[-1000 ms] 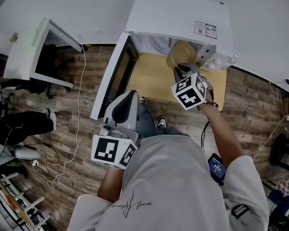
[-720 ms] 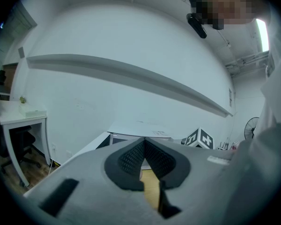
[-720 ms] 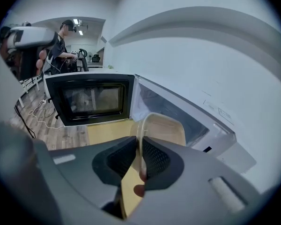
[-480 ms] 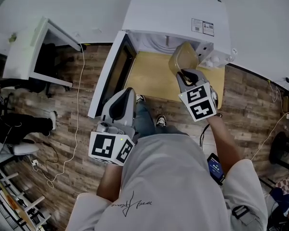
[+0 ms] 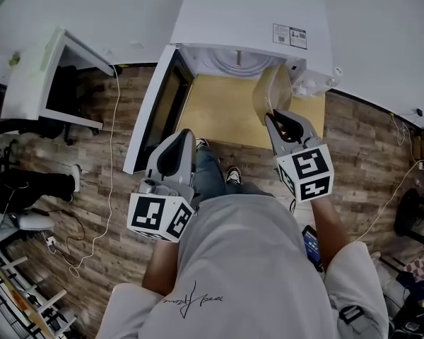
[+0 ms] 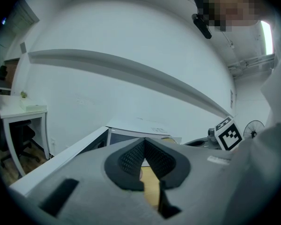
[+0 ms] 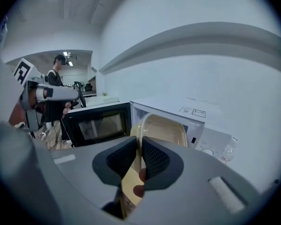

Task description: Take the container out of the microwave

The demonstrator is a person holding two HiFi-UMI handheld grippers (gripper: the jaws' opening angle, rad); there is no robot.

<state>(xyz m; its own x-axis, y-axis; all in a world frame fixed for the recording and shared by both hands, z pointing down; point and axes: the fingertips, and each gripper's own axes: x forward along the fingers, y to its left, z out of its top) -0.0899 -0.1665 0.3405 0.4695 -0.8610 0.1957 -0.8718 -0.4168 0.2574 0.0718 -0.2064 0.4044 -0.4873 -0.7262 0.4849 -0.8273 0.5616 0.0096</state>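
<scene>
Right gripper: the right gripper (image 5: 281, 116) (image 7: 139, 143), right of centre in the head view, is clamped on 1 side wall of the translucent beige rectangular plastic container (image 5: 272, 90) (image 7: 165, 129). Its jaws have just been closing a little tighter, with that wall between the pads.
Container: held up on edge and tilted, its open side seen in the right gripper view. It hangs just in front of the right part of the microwave's opening, in the upper centre of the head view.
Left gripper: the left gripper (image 5: 185, 134) (image 6: 144, 142) sits lower left of centre. Its jaws are together at the tips, with nothing between them.
Microwave: the white box-shaped microwave (image 5: 247, 20) fills the top centre. Its dark-windowed door (image 5: 159, 115) is swung wide open towards the left.
Desk: the pale yellow wooden desk (image 5: 219, 111) shows bare in front of the microwave, between the 2 grippers.
Floor: brown wood-plank floor (image 5: 92, 161) lies on either side, with 1 white side table (image 5: 35, 76) in the upper left.
</scene>
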